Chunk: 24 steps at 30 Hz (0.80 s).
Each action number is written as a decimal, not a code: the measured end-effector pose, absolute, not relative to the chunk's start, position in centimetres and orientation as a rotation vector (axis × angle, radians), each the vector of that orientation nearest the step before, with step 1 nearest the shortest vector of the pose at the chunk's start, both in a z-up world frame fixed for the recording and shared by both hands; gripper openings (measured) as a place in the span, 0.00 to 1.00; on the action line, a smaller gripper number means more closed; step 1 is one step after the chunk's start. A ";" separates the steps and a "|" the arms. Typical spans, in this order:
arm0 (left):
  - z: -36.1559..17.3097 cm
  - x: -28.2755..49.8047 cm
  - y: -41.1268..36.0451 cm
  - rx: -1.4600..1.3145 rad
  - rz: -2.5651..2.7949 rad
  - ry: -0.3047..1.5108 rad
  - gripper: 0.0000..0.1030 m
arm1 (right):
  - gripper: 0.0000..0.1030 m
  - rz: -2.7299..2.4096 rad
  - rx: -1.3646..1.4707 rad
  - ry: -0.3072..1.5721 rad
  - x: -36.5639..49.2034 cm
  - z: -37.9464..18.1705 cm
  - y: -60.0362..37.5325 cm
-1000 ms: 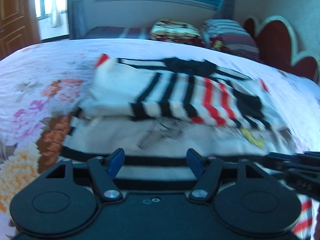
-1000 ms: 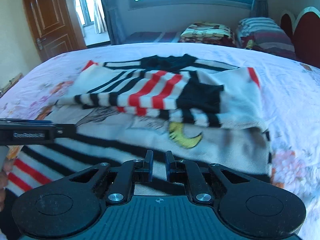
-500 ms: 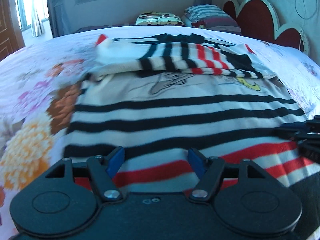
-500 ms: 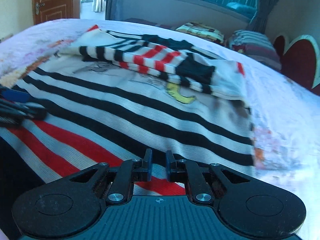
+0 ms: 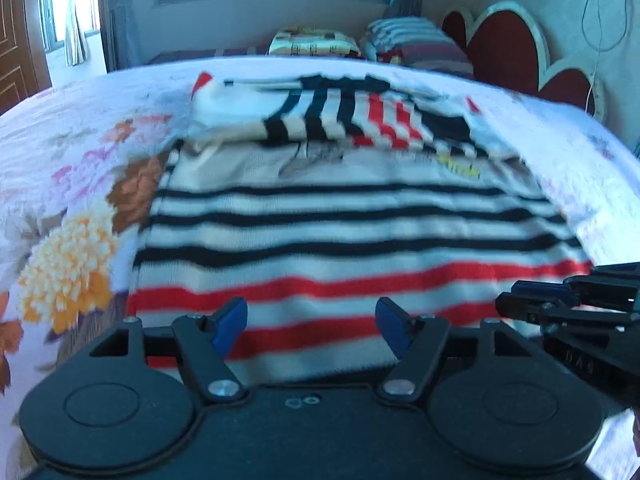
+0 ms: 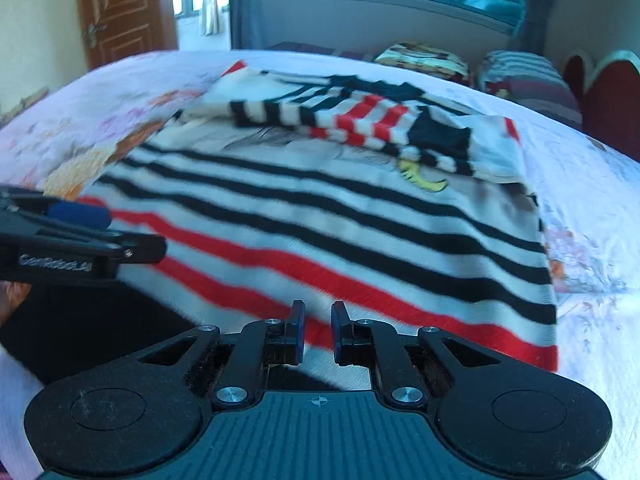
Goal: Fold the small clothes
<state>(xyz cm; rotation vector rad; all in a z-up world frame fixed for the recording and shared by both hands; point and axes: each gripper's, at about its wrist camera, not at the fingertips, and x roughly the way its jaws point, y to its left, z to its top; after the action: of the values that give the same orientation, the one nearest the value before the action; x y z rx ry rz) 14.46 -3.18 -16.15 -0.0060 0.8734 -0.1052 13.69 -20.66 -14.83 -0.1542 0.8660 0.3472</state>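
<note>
A striped sweater (image 5: 352, 236) in white, black and red lies flat on the bed, its sleeves (image 5: 360, 120) folded across the chest at the far end; it also shows in the right wrist view (image 6: 328, 232). My left gripper (image 5: 312, 322) is open and empty, just above the red-striped hem at its near left part. My right gripper (image 6: 316, 332) has its jaws nearly closed with a narrow gap, empty, over the hem's near right part. Each gripper appears at the edge of the other's view, the right one (image 5: 568, 304) and the left one (image 6: 80, 232).
The bed has a floral sheet (image 5: 72, 216). Pillows (image 5: 360, 40) and a red headboard (image 5: 520, 52) are at the far right. A wooden door (image 6: 120, 12) and windows lie beyond the bed.
Both grippers have pulled back toward the near hem of the sweater; more of the red stripes now shows. The right jaws have opened a little. The sweater has not moved.
</note>
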 end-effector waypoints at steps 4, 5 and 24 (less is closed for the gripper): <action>-17.6 12.7 -1.3 0.003 -0.094 0.873 0.70 | 0.11 0.321 -0.176 0.860 12.4 -15.8 -21.7; -17.5 12.3 -1.0 0.018 -0.097 0.866 0.70 | 0.11 0.304 -0.181 0.859 12.2 -15.8 -22.3; -17.1 6.7 -0.6 -0.021 -0.095 0.866 0.74 | 0.77 0.245 -0.111 0.895 7.1 -14.6 -22.3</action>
<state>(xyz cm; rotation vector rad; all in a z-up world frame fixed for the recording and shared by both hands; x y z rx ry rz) 6.74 -0.58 -17.07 -0.0208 0.8660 -0.0948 7.14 -22.33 -14.59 -0.1111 0.8946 0.2451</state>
